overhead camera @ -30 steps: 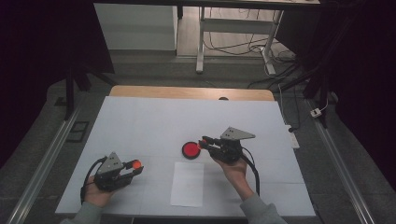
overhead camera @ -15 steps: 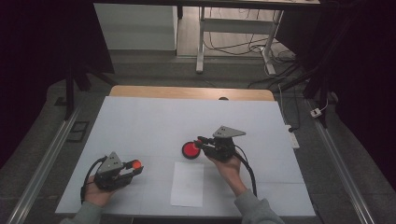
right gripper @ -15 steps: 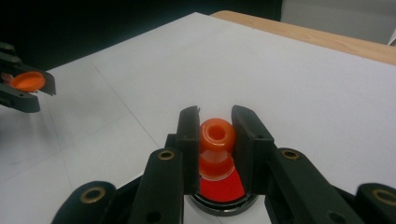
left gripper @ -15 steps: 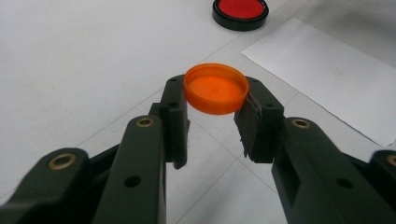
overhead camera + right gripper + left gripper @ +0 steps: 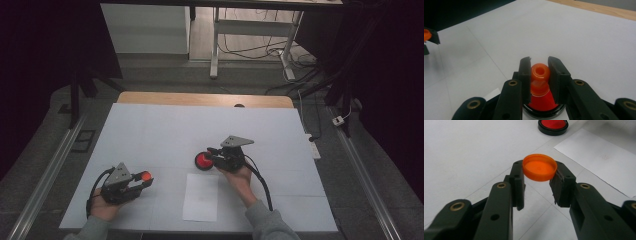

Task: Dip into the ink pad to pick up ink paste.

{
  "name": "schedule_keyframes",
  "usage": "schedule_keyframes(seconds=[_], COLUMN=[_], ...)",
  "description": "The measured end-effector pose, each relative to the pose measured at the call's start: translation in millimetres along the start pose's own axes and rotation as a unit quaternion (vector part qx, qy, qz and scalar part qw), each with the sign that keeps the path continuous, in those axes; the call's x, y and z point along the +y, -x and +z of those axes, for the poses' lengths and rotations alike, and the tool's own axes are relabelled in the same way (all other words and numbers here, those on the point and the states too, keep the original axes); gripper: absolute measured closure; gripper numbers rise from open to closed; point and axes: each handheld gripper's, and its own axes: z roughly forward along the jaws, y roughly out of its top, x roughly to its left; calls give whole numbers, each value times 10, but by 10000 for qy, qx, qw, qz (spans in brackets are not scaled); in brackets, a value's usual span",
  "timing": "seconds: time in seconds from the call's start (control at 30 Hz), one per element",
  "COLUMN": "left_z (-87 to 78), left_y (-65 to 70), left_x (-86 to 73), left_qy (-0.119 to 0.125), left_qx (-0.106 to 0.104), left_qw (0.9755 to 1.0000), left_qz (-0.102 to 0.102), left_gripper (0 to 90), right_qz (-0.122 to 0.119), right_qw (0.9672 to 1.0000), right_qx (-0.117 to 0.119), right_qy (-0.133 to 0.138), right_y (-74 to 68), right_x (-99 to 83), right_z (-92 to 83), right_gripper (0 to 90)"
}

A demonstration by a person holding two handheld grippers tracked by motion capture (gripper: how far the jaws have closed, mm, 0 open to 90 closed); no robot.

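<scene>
Over on the left, an orange cap is gripped between the pads of the left tool, its open side facing up and its rim pinched from both sides. In the high view that tool is held low over the near left part of the white bench, with the person's hand wrapped around its body.

On the right, the right tool is clamped on a small orange bottle; the round neck opening can be seen between the two black pads, and the bottle body is squeezed just below it. Directly beneath the bottle, a red dish with a black rim is seen lying on the bench, and in the right gripper view the bottle is seen right over the dish's red centre; whether contact is made cannot be told.

A white sheet of paper is laid flat on the bench just in front of the dish, between the two hands. The two tools are kept well apart, the cap on one side and the bottle on the other.
</scene>
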Motion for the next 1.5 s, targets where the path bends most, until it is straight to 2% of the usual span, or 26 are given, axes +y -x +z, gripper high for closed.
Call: schedule_keyframes(seconds=[0.17, 0.27, 0.4, 0.73, 1.1, 1.2, 1.5], left_z=[4, 4, 7, 8, 13, 11, 11], left_y=[2, 6, 3, 3, 12, 9, 11], left_x=[-2, -5, -3, -5, 0, 0, -1], left_qy=[-17, -19, -22, -23, -28, -27, -26], left_qx=[-20, -8, -16, -24, -40, -42, -37], left_qw=[10000, 10000, 10000, 10000, 10000, 10000, 10000], left_qz=[-7, -6, -13, -12, 8, 11, 13], left_gripper=[647, 647, 647, 647, 647, 647, 647], right_qz=[-17, 50, -27, -33, -128, -231, -301], right_qw=[9999, 9999, 9999, 9997, 9994, 9988, 9985], right_qx=[-67, -66, -81, -160, -183, -243, -283], right_qy=[-76, -60, -120, -206, -268, -353, -357], right_y=[25, 31, 25, 38, 13, -1, -22], right_x=[-17, -31, -35, -69, -74, -90, -97], right_z=[47, 68, 97, 165, 211, 244, 254], right_gripper=[724, 724, 724, 724, 724, 724, 724])
